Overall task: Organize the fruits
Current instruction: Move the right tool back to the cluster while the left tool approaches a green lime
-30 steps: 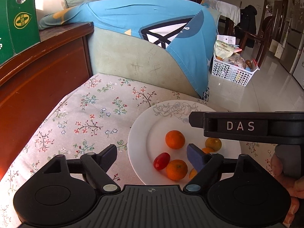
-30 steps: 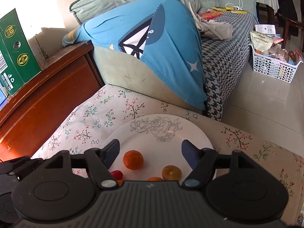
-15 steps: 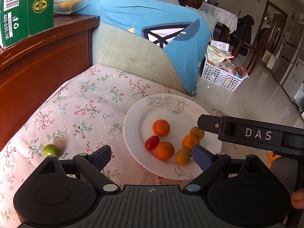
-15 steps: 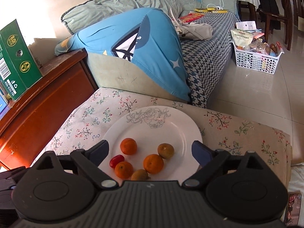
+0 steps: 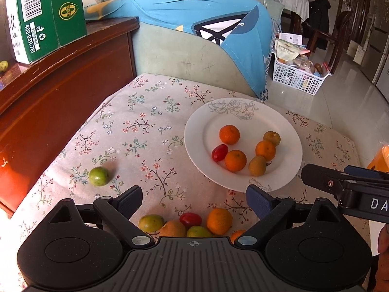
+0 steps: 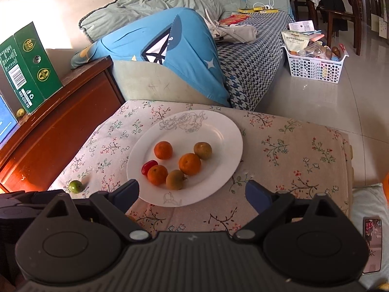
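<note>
A white plate [image 5: 287, 131] [image 6: 218, 131] on the floral cloth holds several small oranges [image 5: 229, 134] [image 6: 189, 163], brownish fruits and a red tomato [image 5: 219, 152] [image 6: 149, 166]. A lone green fruit [image 5: 98, 176] [image 6: 75, 186] lies on the cloth left of the plate. A cluster of loose fruits [image 5: 218, 221] lies right under my left gripper [image 5: 194, 202], which is open and empty. My right gripper [image 6: 192, 194] is open and empty, just short of the plate's near rim.
A wooden cabinet [image 5: 60, 85] with a green carton [image 5: 48, 17] stands on the left. A sofa with a blue cover [image 6: 165, 48] stands behind the table. A white basket [image 6: 316, 65] sits on the tiled floor to the right. The right gripper's body [image 5: 345, 189] shows at the left view's right edge.
Both grippers have pulled back and up from the plate. The green fruit and the near cluster of loose fruits have come into view.
</note>
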Demonstrator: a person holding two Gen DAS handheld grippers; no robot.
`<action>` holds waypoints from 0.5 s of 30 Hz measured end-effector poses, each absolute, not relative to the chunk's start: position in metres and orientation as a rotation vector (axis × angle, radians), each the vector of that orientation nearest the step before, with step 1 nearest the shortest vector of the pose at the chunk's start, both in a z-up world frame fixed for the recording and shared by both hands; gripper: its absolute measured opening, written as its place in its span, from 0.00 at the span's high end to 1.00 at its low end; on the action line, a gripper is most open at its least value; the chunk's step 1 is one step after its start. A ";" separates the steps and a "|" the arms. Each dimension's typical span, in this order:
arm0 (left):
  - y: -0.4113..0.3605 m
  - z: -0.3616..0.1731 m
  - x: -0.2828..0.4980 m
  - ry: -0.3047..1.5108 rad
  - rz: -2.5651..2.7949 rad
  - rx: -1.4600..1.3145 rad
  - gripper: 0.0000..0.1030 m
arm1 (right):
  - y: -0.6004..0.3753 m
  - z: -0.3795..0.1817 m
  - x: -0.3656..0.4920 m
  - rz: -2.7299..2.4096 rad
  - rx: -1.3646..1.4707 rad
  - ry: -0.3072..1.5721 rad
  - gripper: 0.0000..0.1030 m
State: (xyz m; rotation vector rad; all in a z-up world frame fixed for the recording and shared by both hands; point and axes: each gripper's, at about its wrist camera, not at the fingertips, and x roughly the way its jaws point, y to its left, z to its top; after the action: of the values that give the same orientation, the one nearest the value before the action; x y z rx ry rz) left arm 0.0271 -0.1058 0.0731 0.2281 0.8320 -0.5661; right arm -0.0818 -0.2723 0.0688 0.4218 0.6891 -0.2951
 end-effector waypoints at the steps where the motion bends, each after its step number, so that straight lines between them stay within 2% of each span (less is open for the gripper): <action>1: -0.103 0.074 0.026 0.835 -0.569 0.220 0.09 | -0.271 0.068 -0.084 -0.297 0.417 0.691 0.09; 15: -0.056 0.078 0.044 0.866 -0.454 0.153 0.09 | -0.244 0.062 -0.098 -0.190 0.373 0.708 0.09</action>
State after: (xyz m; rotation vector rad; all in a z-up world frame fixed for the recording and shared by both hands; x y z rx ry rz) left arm 0.0436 -0.0564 0.0782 0.1533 0.8658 -0.4538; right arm -0.0983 -0.2443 0.0625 0.3731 0.7080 -0.1900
